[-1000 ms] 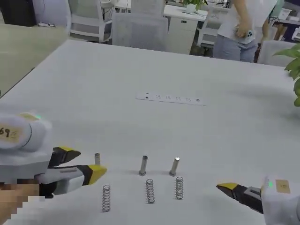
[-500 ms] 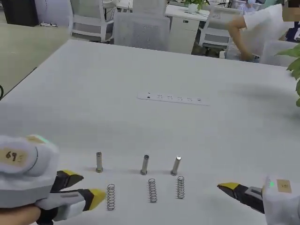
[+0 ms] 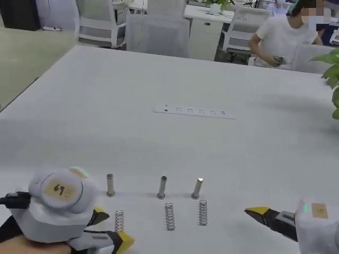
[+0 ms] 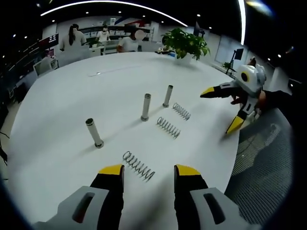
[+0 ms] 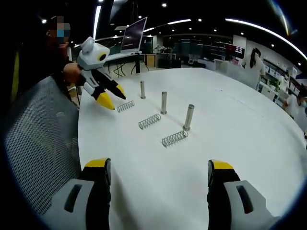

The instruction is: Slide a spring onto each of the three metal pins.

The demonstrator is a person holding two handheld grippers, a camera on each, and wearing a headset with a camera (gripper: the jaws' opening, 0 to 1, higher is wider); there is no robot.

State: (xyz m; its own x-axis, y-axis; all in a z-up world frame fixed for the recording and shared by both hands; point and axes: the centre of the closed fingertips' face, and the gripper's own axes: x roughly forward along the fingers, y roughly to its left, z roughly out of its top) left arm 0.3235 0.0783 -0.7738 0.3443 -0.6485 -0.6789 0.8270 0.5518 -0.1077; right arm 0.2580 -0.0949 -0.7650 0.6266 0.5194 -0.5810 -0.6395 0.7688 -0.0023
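Observation:
Three metal pins stand upright in a row on the white table: left pin (image 3: 110, 185), middle pin (image 3: 162, 187), right pin (image 3: 197, 188). A loose spring lies flat in front of each: left spring (image 3: 119, 220), middle spring (image 3: 169, 216), right spring (image 3: 203, 212). My left gripper (image 4: 149, 170) is open, its yellow tips just short of the left spring (image 4: 138, 166), which lies in line with the gap between them. The left gripper (image 3: 114, 228) shows low at the left in the head view. My right gripper (image 5: 159, 164) is open wide, well back from the right spring (image 5: 174, 138) and right pin (image 5: 189, 117).
A flat white power strip (image 3: 194, 111) lies farther back on the table. Office chairs (image 3: 159, 33) stand behind the far edge, and a person (image 3: 283, 39) sits at the back right. A green plant (image 3: 333, 74) is at the right edge.
My left gripper has dropped and moved right, from beside the left pin to just in front of the left spring. The right gripper has stayed put. The person at the back has sat down.

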